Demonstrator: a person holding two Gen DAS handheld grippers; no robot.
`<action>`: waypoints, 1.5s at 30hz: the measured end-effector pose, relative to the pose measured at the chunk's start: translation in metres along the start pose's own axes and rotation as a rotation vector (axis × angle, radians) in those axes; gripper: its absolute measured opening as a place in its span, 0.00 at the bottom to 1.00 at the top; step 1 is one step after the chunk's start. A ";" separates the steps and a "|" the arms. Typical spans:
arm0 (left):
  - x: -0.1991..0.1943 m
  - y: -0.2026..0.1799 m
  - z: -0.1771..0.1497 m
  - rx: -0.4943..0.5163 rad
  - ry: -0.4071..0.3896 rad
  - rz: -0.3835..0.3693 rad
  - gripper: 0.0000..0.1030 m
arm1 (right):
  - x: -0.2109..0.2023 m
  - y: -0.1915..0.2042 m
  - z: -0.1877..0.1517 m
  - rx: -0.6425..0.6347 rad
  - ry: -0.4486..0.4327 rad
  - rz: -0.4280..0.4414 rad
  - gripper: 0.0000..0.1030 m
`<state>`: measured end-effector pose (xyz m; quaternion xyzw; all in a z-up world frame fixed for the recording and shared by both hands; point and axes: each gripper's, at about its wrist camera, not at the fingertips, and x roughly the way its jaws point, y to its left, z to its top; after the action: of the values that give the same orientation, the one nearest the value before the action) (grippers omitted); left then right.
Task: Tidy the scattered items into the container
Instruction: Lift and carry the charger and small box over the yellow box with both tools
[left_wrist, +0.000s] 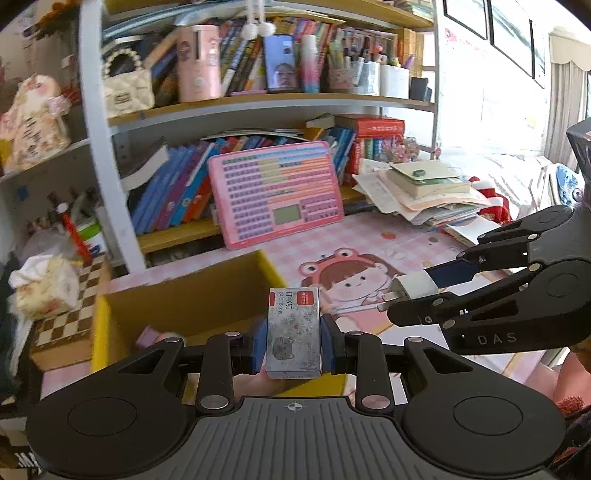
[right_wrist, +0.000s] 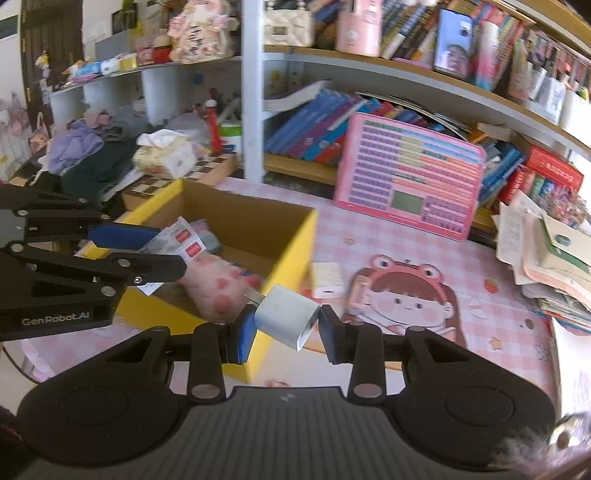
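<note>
1. Centre of the left wrist view: the left gripper (left_wrist: 294, 343) is clenched on a small staple box (left_wrist: 294, 332), its blue pads (left_wrist: 258, 345) pressing both long sides; the box stands upright, its red-labelled end pointing away from the camera.

2. Behind the box, at centre left of that frame, lies the yellow cardboard container (left_wrist: 101, 325), open at the top, with a pink item (left_wrist: 149, 336) partly visible inside near its lower edge.

3. At right in the same frame, the right gripper (left_wrist: 397, 297) reaches in from the edge, grasping a white charger plug (left_wrist: 410, 286) with metal prongs pointing left.

4. Lower centre of the right wrist view: the right gripper (right_wrist: 286, 325) holds the white charger plug (right_wrist: 286, 319) tilted between its fingers, just beside the container's near yellow corner.

5. Left of that frame, the left gripper (right_wrist: 162, 247) holds the staple box (right_wrist: 181, 240) over the yellow cardboard container (right_wrist: 295, 254); a pink strawberry-print pouch (right_wrist: 214, 284) lies inside.

6. On the pink checked desk mat (right_wrist: 388, 240), a small white and pink box (right_wrist: 327, 278) rests just right of the container, near a cartoon girl print (right_wrist: 402, 295).

7. A pink learning tablet (right_wrist: 410, 177) leans against the bookshelf (right_wrist: 369, 62) at upper right.
</note>
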<state>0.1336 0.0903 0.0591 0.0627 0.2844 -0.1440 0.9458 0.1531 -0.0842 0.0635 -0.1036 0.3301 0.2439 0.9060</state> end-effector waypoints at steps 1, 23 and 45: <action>-0.003 0.004 -0.003 -0.002 -0.001 0.005 0.28 | 0.001 0.007 0.001 -0.003 -0.001 0.005 0.34; -0.020 0.051 -0.028 0.004 0.070 0.019 0.28 | 0.033 0.068 -0.003 0.057 0.093 0.062 0.34; 0.000 0.068 -0.018 0.039 0.049 -0.018 0.28 | 0.033 0.059 0.001 0.143 0.058 0.017 0.34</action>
<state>0.1451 0.1587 0.0470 0.0820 0.3050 -0.1565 0.9358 0.1454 -0.0208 0.0417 -0.0429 0.3738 0.2244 0.8989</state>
